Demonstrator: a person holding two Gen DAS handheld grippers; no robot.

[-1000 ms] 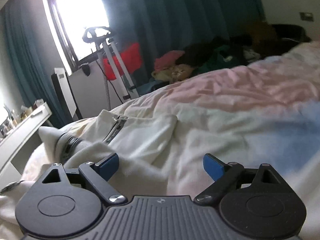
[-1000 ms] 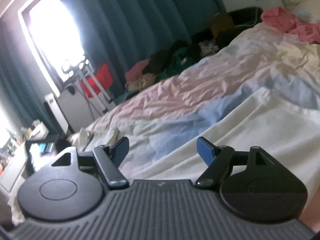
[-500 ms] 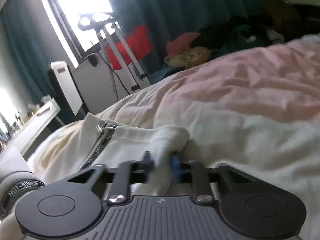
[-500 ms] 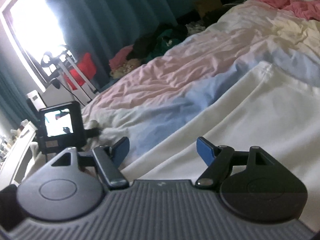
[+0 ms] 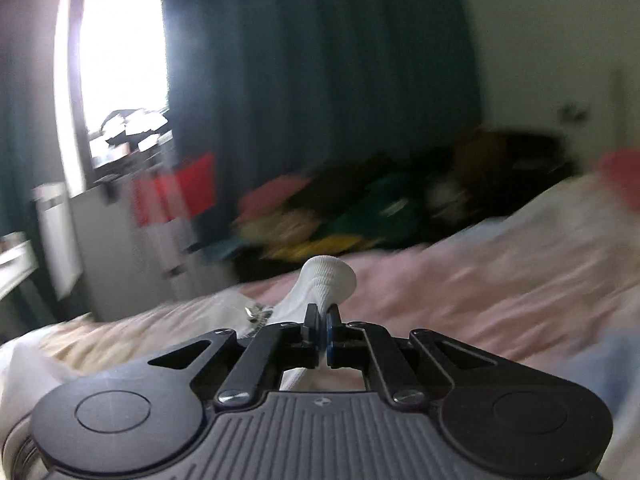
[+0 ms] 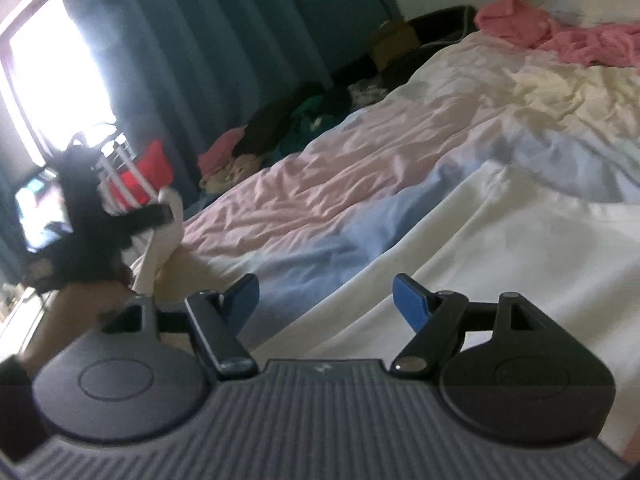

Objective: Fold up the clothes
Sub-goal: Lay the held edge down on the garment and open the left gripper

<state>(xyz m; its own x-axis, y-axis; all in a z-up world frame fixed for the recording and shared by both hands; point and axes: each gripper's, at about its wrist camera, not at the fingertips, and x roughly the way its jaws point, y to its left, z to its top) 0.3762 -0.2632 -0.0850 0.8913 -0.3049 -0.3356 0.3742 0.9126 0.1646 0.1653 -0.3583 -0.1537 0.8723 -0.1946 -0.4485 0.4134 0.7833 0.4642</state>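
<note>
My left gripper (image 5: 322,338) is shut on a fold of the white zip-up garment (image 5: 326,280) and holds it lifted above the bed; the view is blurred by motion. The garment's zipper pull (image 5: 252,312) shows just left of the pinched fold. In the right wrist view the left gripper (image 6: 160,212) shows at far left, with the white cloth (image 6: 162,248) hanging from it. My right gripper (image 6: 324,300) is open and empty, low over the flat white part of the garment (image 6: 500,248) on the bed.
The bed has a pink, blue and cream sheet (image 6: 360,176). A pink cloth (image 6: 540,36) lies near the pillow. A pile of clothes (image 6: 304,120) sits past the bed by teal curtains (image 6: 208,40). A window (image 5: 120,80) and white cabinet (image 5: 120,248) are at left.
My left gripper closed on the white garment's fold and lifted it up off the bed. My right gripper stayed open and shifted slightly over the garment.
</note>
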